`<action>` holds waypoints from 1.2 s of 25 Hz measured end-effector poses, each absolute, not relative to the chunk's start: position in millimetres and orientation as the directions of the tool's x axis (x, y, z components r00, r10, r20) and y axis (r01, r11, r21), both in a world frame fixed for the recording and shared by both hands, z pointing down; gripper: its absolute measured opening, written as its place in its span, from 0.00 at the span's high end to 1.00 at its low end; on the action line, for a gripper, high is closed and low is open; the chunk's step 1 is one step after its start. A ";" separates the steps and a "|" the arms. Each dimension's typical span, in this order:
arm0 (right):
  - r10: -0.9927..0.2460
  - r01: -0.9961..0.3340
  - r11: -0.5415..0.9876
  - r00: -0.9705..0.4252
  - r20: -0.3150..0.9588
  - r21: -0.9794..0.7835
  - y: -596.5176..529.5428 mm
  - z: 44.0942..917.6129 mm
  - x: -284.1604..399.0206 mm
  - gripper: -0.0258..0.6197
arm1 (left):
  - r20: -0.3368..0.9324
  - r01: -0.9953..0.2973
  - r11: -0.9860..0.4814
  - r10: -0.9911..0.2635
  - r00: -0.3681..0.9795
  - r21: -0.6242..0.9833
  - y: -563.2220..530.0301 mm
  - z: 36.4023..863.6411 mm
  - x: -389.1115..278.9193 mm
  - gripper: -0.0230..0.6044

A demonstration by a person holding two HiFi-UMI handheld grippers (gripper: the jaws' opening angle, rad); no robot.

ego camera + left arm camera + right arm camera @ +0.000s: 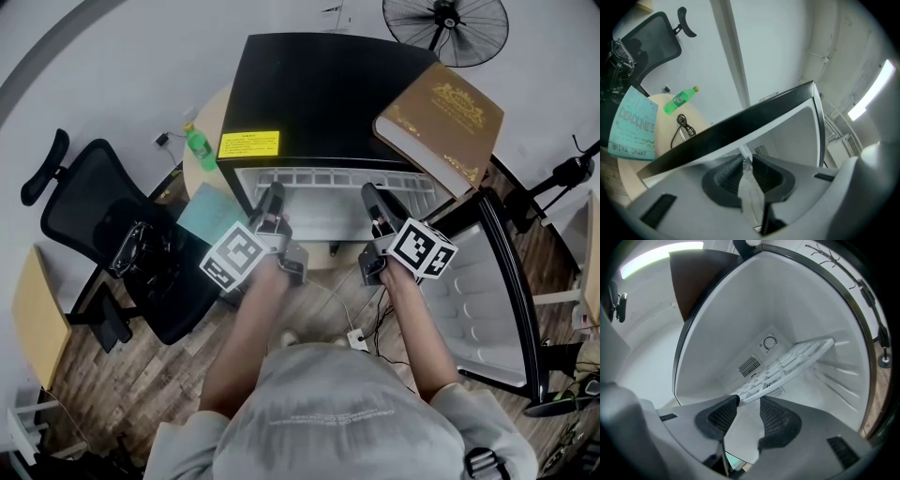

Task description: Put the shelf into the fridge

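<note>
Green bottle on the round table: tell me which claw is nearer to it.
Left. The left claw grips the shelf at the left of the fridge opening, on the side of the green bottle; the right claw grips the shelf's right part, farther away.

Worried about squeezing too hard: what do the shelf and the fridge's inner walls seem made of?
The shelf looks like white moulded plastic, matte: an open grid of thick slats, no wire or glass sheen. The fridge's inner walls seem smooth, faintly glossy white plastic, with support ribs moulded into the side. Likely, not certain.
</note>
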State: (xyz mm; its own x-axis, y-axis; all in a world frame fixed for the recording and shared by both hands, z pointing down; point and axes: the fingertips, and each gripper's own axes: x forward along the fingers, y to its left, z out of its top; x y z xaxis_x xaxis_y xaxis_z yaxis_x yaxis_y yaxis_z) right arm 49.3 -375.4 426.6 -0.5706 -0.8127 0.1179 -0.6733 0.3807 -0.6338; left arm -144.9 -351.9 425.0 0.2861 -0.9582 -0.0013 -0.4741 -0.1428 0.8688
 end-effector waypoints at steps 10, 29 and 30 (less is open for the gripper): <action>-0.812 -0.671 0.381 -0.572 0.118 -0.637 -383.3 424.9 46.6 0.73 | -0.029 -0.463 -0.137 -0.972 0.232 0.876 -358.5 423.9 -146.7 0.88; -0.790 -0.704 0.365 -0.580 0.197 -0.609 -371.7 430.4 67.8 0.73 | -0.035 -0.390 -0.172 -0.942 0.335 0.905 -336.6 432.1 -148.8 0.88; -0.791 -0.711 0.369 -0.578 0.200 -0.598 -368.2 430.4 69.0 0.73 | -0.026 -0.421 -0.179 -0.939 0.344 0.889 -332.5 431.6 -148.0 0.88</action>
State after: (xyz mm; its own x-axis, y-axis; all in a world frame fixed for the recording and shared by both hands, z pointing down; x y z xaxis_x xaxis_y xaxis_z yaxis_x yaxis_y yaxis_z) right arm 69.0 -368.2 430.4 -0.5778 -0.7914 0.1995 -0.7114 0.3685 -0.5984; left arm -148.0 -332.5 431.6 0.3441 -0.9386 -0.0265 -0.4206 -0.1793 0.8894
